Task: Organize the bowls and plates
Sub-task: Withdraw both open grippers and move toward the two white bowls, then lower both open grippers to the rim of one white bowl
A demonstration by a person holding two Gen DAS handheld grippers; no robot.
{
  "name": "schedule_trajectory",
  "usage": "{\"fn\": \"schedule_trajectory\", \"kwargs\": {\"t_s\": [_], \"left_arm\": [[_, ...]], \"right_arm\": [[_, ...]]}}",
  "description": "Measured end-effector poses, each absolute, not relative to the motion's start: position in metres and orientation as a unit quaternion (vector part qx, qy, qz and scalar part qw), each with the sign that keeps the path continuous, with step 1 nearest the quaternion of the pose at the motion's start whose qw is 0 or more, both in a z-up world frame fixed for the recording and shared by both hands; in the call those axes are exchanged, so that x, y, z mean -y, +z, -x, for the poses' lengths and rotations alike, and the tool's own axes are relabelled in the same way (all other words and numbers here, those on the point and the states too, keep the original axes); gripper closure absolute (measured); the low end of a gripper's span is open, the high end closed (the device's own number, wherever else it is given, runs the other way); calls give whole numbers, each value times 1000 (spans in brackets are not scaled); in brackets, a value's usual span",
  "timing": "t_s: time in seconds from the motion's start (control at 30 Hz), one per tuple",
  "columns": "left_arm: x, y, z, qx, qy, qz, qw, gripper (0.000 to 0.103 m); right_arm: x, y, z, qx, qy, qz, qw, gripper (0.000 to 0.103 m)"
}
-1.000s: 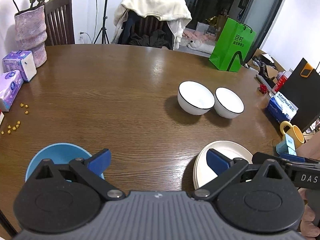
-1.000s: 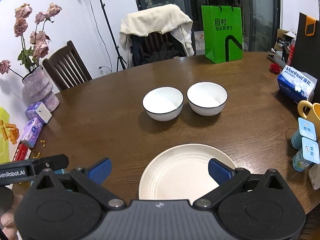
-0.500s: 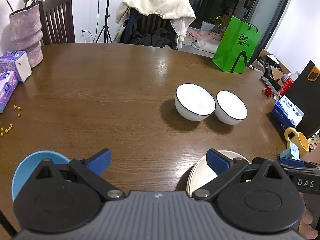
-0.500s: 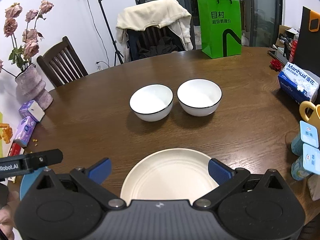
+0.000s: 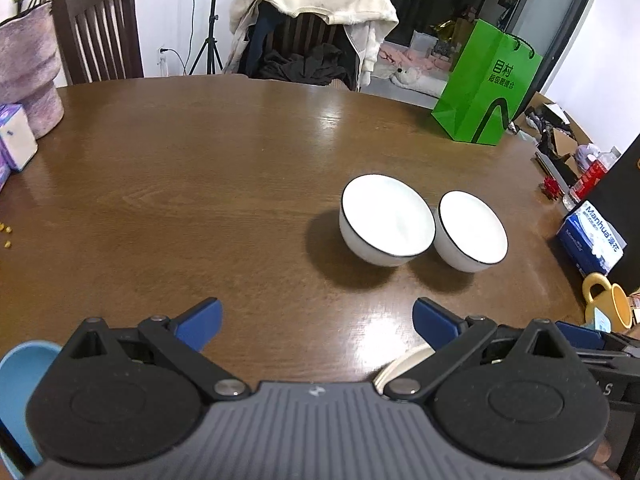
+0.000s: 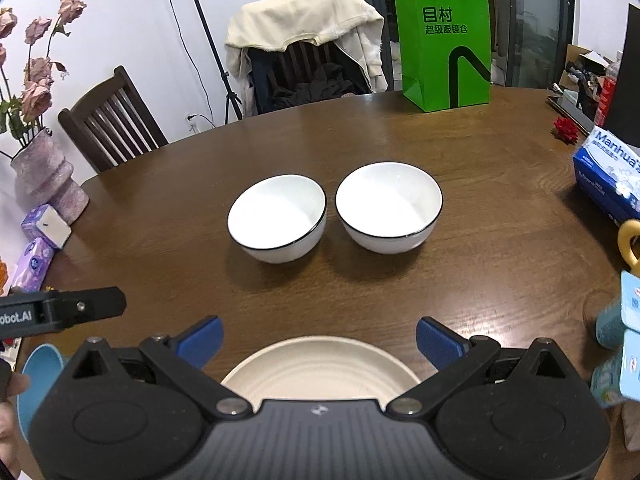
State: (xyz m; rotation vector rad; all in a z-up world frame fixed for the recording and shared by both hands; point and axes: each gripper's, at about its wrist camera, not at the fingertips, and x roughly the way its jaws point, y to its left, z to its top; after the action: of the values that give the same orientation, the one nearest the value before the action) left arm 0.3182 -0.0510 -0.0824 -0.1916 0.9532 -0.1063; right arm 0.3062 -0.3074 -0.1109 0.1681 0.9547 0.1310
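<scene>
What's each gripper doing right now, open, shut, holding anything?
Left gripper: open, holding nothing, above bare table.
Right gripper: open, holding nothing, cream plate below its fingers.

Place: a lived-in home dining room — not a lab or shop.
Table: a round dark-brown wooden dining table [image 6: 480,272] with two white black-rimmed ceramic bowls [image 6: 280,218] on it.
Seating: a dark slatted wooden chair [image 6: 112,128] — and another chair draped with a cream jacket [image 6: 304,20].
Decor: a mottled pink ribbed vase [image 6: 46,176] holding dried pink roses [image 6: 36,96].
Clutter: a bright green paper shopping bag [image 6: 444,40], a blue tissue pack [image 6: 608,180], a yellow mug [image 5: 612,306].
Backdrop: white walls, dark glass doors.
</scene>
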Motion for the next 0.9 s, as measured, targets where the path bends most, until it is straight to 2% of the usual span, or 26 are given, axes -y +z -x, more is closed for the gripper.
{"fn": "schedule_trajectory", "kwargs": {"t_s": [0.9], "left_arm": [[58, -103, -420, -474, -31, 57, 878, 0]], "right_arm": [[305, -144, -389, -482, 28, -132, 866, 5]]}}
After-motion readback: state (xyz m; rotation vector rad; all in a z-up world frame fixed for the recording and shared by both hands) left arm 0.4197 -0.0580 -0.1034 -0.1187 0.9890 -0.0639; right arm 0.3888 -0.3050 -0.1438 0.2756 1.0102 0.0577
